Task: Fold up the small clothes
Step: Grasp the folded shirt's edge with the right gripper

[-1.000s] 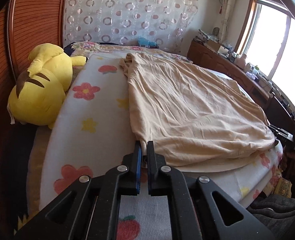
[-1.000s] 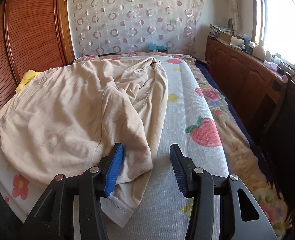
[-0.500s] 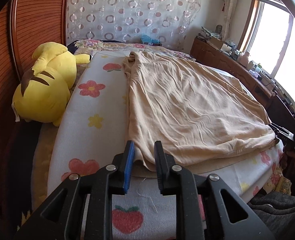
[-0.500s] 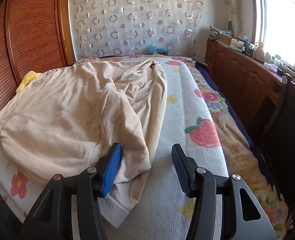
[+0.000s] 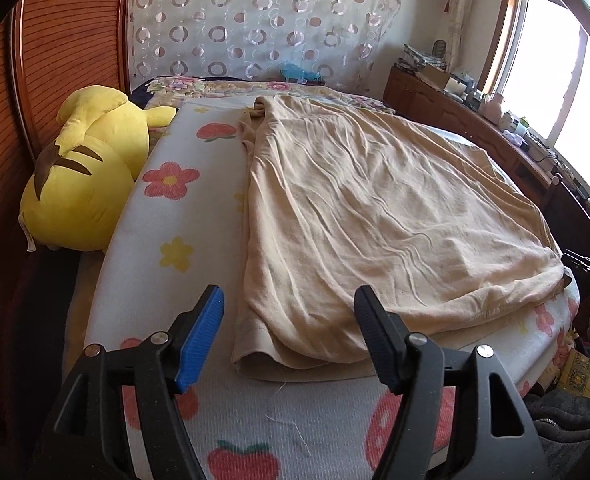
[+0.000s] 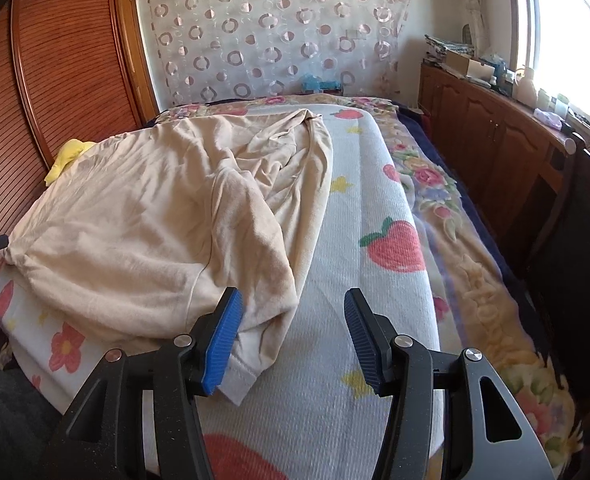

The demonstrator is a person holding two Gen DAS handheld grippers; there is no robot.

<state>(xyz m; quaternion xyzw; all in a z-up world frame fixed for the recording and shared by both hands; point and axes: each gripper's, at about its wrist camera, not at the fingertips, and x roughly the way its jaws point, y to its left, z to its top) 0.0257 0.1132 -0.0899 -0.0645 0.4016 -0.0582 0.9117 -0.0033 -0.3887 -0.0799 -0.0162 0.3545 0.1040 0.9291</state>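
- The left hand-held gripper (image 5: 289, 328) has let go: a second ago its jaws were pinched together on the near corner of the beige garment (image 5: 367, 216), and they have just been opening since, so now they stand wide apart with the pads touching nothing.
- That released corner (image 5: 263, 344) now lies flat on the bed (image 5: 143, 264), by its near edge, in line with the gap between the open jaws but just beyond them.
- The beige garment itself has not shifted otherwise; it lies spread along the middle of the bed, folded over on itself at the near end, with its narrow end up toward the headboard end.
- The right hand-held gripper (image 6: 291, 336) looks the same as before: jaws apart, gripping nothing, low over the bed's near edge.
- Its blue left pad (image 6: 221, 344) sits just beside, perhaps over, the garment's loose flap (image 6: 255, 320); whether it touches the cloth I cannot tell. The rest of the gap shows only the white blanket (image 6: 335, 420) with its strawberry print.
- From the right-hand view the flap and its hemmed edge lie as they did a second ago.
- The yellow plush toy (image 5: 83, 172) stays wedged against the bed's left edge, by the wooden wall panel (image 5: 55, 60).
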